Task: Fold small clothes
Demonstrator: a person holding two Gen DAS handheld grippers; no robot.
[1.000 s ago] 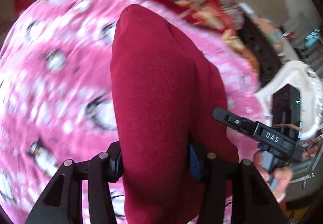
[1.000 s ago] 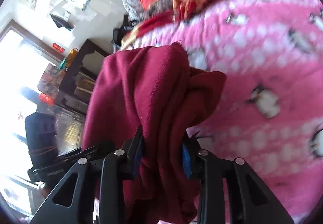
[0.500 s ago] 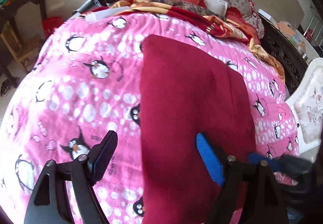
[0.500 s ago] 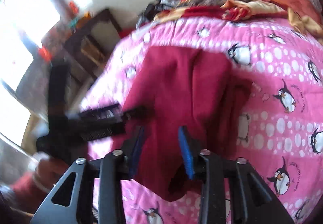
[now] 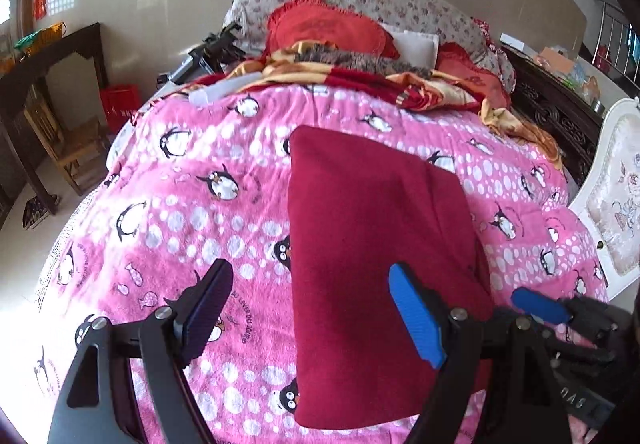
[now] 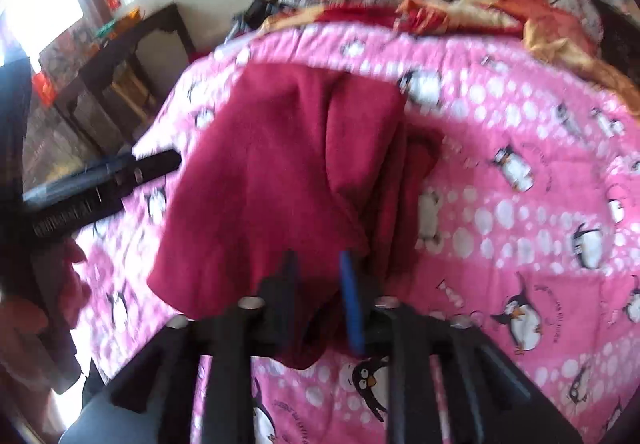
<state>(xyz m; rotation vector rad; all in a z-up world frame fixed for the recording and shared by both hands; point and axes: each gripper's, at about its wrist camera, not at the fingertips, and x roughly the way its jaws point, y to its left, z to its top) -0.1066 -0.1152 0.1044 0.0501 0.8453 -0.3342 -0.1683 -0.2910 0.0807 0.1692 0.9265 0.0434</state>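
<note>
I see the red cloth (image 5: pixel 372 256) lying folded on the pink blanket (image 5: pixel 192 212), about mid-width, its near end toward the blanket's near edge. My left gripper (image 5: pixel 312 320) stands spread wide over that near end, one pad off the cloth's left edge, nothing pinched. My right gripper (image 6: pixel 320 292) is opening; the cloth's bunched near-right corner sits between its narrow jaws, but blur hides whether the pads touch it.

You get bright daylight from the window (image 6: pixel 44 0), which glares white; the right wrist view is motion-blurred, and both views bend at the edges.
</note>
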